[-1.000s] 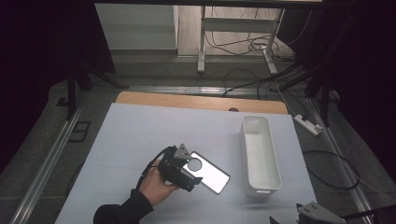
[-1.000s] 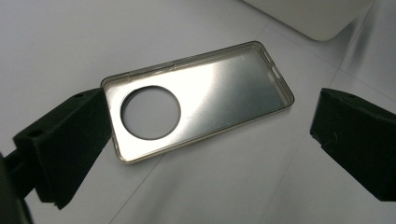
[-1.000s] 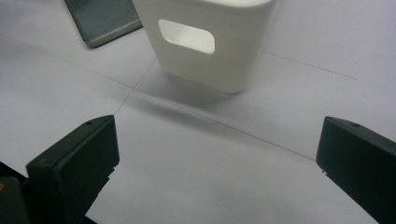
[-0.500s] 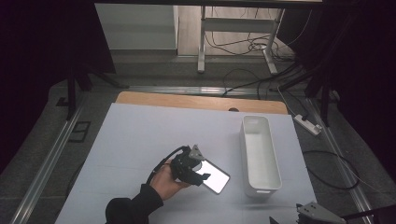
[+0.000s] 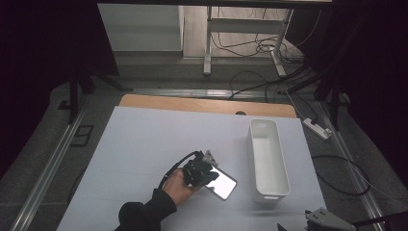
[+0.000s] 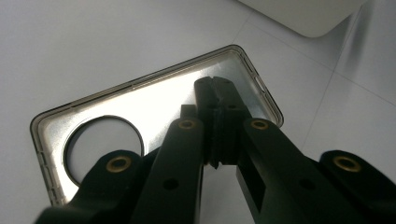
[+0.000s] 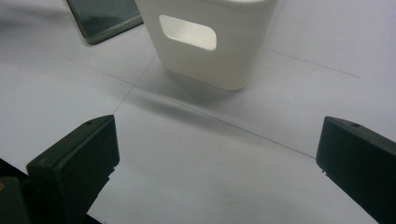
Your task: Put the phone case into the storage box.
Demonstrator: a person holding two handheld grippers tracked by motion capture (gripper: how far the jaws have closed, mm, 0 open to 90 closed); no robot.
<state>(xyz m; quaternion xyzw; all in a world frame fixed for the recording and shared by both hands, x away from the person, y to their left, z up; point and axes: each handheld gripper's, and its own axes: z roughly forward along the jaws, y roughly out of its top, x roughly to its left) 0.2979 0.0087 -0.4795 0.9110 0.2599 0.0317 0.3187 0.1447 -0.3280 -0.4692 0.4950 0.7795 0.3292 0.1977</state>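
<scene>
A broad white sheet-covered table point(image 5: 144, 144) carries a long white plastic bin point(image 5: 268, 159) with a handle cut-out in its end wall, and just left of the bin's near end lies a thin clear phone case point(image 6: 154, 98) with smoky grey edges, a glossy reflective inside and a large round camera hole at one end, flat and open side up. The black left gripper point(image 6: 215, 93), held in a dark-sleeved hand point(image 5: 179, 185), sits over the case's middle; its jaws have just been closing and now meet pad to pad with nothing seen between them. The black right gripper point(image 7: 217, 140) hovers low at the table's near right corner, jaws spread wide and empty, facing the bin's end.
</scene>
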